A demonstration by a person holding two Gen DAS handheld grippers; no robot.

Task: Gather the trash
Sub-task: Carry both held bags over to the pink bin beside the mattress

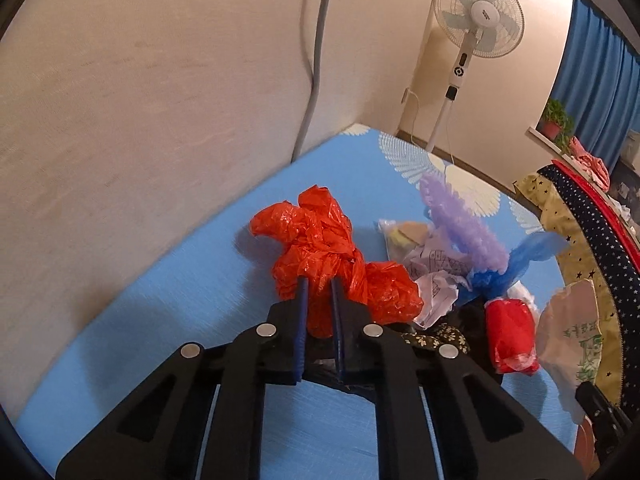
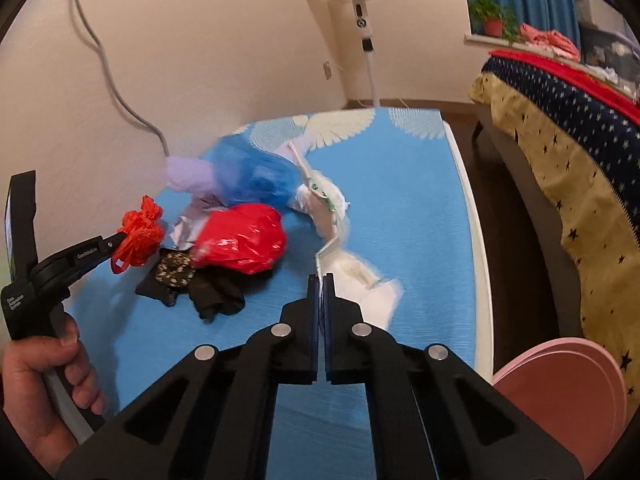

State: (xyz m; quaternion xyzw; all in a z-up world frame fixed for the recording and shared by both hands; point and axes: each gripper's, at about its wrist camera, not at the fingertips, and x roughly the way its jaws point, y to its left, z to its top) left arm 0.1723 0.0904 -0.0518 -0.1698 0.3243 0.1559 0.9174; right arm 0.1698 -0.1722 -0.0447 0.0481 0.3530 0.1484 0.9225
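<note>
My left gripper (image 1: 320,286) is shut on a crumpled orange-red plastic bag (image 1: 320,240) and holds it above the blue table; it also shows in the right wrist view (image 2: 138,232). My right gripper (image 2: 321,278) is shut on the edge of a white plastic bag (image 2: 332,208) that trails away over the table. A pile of trash lies between them: a red bag (image 2: 244,240), a blue bag (image 2: 256,176), a lilac bag (image 2: 188,174), crumpled paper (image 1: 434,288) and black floral cloth (image 2: 176,272).
The blue table (image 2: 400,200) stands against a cream wall. A white pedestal fan (image 1: 478,16) stands behind it. A bed with star-print covers (image 2: 560,128) is to the right, across a dark floor gap. A pink round lid (image 2: 560,392) sits at the lower right.
</note>
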